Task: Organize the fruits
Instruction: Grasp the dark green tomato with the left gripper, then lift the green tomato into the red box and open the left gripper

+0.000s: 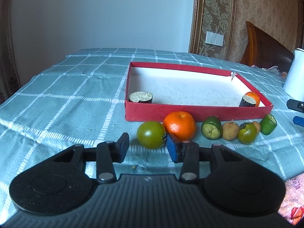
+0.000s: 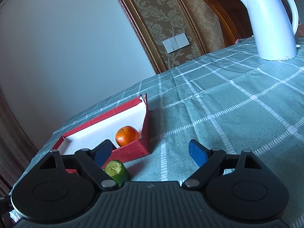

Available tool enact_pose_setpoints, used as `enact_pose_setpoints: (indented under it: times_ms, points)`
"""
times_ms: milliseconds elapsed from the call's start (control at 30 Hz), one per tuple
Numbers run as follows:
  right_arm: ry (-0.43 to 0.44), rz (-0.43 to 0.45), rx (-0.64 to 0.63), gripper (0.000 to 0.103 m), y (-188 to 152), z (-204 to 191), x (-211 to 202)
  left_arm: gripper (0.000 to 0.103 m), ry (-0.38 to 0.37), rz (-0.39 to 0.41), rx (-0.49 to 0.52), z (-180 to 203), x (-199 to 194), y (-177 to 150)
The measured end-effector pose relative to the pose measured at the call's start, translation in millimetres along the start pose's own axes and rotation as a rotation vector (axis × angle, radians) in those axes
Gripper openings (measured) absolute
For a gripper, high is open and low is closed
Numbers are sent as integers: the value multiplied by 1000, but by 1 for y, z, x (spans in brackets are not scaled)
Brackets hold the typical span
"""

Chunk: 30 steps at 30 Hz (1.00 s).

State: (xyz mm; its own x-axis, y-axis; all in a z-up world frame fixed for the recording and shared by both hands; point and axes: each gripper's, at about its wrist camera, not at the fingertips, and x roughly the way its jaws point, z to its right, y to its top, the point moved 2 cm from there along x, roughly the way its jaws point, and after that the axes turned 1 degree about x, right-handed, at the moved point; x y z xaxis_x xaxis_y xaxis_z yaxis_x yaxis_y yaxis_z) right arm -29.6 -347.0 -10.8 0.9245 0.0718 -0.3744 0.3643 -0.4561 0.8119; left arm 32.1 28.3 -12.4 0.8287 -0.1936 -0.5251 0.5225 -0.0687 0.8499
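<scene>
My left claw (image 1: 147, 145) hovers low over the bench (image 1: 57, 98), its jaws apart and holding nothing. Between and just ahead of its tips lies a green tomato (image 1: 151, 134), which looks to touch the right blue pad. Just beyond that pad sits an orange (image 1: 179, 125), close against the near wall of the red box (image 1: 190, 112). To the right of the claw a row of fruit runs along that wall: a cut green fruit (image 1: 211, 127), a small brown fruit (image 1: 230, 130), a second green tomato (image 1: 247, 133) and another cut green piece (image 1: 268, 124). Inside the box, a dark-skinned cut piece (image 1: 140, 97) rests in the near left corner; a second dark piece (image 1: 247, 101) and a small orange (image 1: 253, 97) rest in the near right corner.

My right claw (image 2: 150, 153) is also spread wide and empty. Ahead and left of it lies the box's corner with the small orange (image 2: 127, 135); a cut green fruit (image 2: 116, 172) sits under its left finger. Far ahead to the right stands a white kettle (image 2: 271, 22).
</scene>
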Motion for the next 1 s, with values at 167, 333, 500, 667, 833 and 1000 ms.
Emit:
enact_pose_setpoints:
  times_ms: [167,333,500,667,833,1000]
  points:
    - [2,-14,5,88,1,0,4,42,7,6,27,3,7,5]
    - [22,-86,-6,88,6,-1,22,36,-3,11,39,5,8,5]
    - [75,-181,-25,88,16,-2,57,33,3,15,42,9,7,4]
    - [128,-169,0,88,21,1,65,33,15,23,44,10,5,4]
    - [150,-122,-13,89,23,-1,56,32,37,66,77,19,-4,6]
    - [146,-122,1,89,24,2,57,32,11,137,88,29,-16,31]
